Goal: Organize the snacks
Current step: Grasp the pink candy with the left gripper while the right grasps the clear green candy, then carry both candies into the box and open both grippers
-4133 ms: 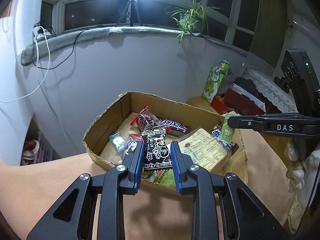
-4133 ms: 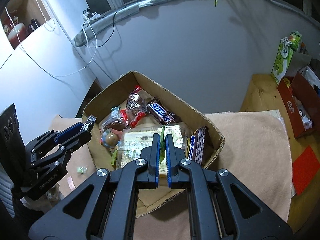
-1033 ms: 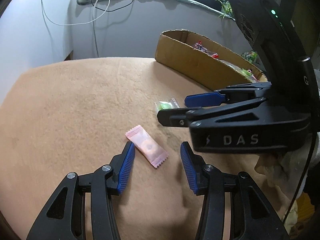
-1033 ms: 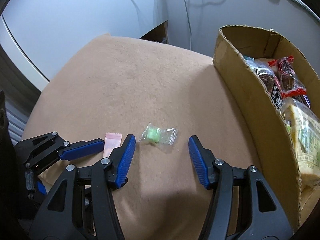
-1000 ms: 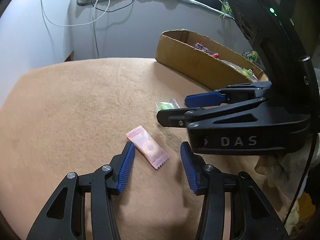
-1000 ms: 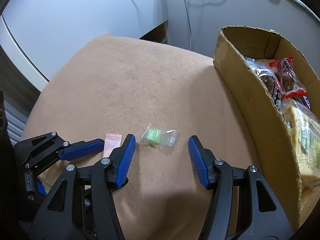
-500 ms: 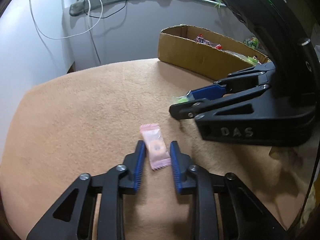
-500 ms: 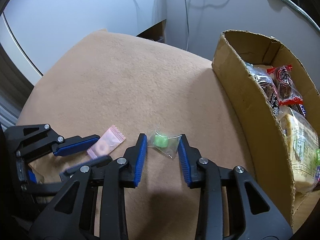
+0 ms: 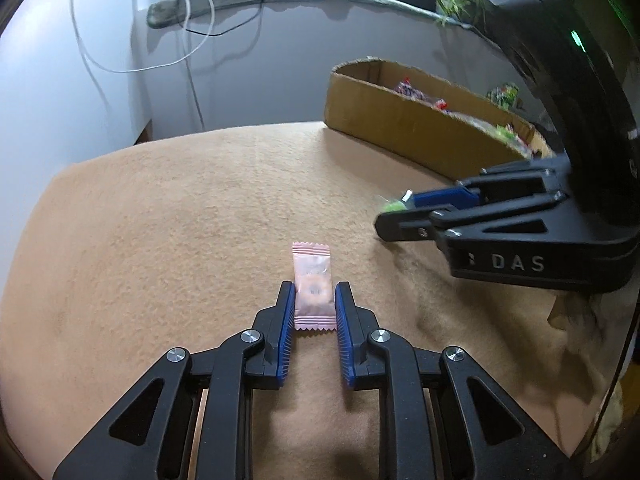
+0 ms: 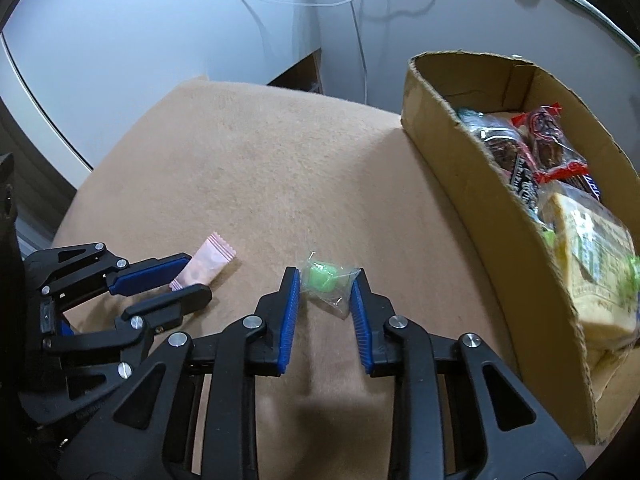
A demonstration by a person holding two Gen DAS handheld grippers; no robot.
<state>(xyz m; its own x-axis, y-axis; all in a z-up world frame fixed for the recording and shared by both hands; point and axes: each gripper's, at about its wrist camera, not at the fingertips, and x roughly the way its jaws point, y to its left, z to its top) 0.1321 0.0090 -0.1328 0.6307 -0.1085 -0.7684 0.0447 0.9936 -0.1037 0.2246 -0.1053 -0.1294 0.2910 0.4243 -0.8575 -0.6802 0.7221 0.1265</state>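
A pink candy packet (image 9: 312,268) lies on the tan blanket (image 9: 180,220), and my left gripper (image 9: 315,286) is shut on its near half, pads against both long edges. From the right wrist view the same pink candy packet (image 10: 208,262) pokes out of the left gripper (image 10: 196,276). My right gripper (image 10: 326,280) is closing, its pads touching both ends of a clear wrapper holding a green candy (image 10: 322,274). In the left wrist view the green candy (image 9: 392,205) shows blurred at the right gripper (image 9: 394,212) tips.
A cardboard box (image 10: 460,168) with several snack packs stands to the right, its near wall close to the right gripper. The same box (image 9: 400,120) sits at the blanket's far edge. White cables (image 9: 192,60) hang on the wall behind.
Both pairs of jaws have closed from wide open onto their candies. The pink packet now lies lengthwise between the left pads. The right gripper has shifted slightly with the green candy.
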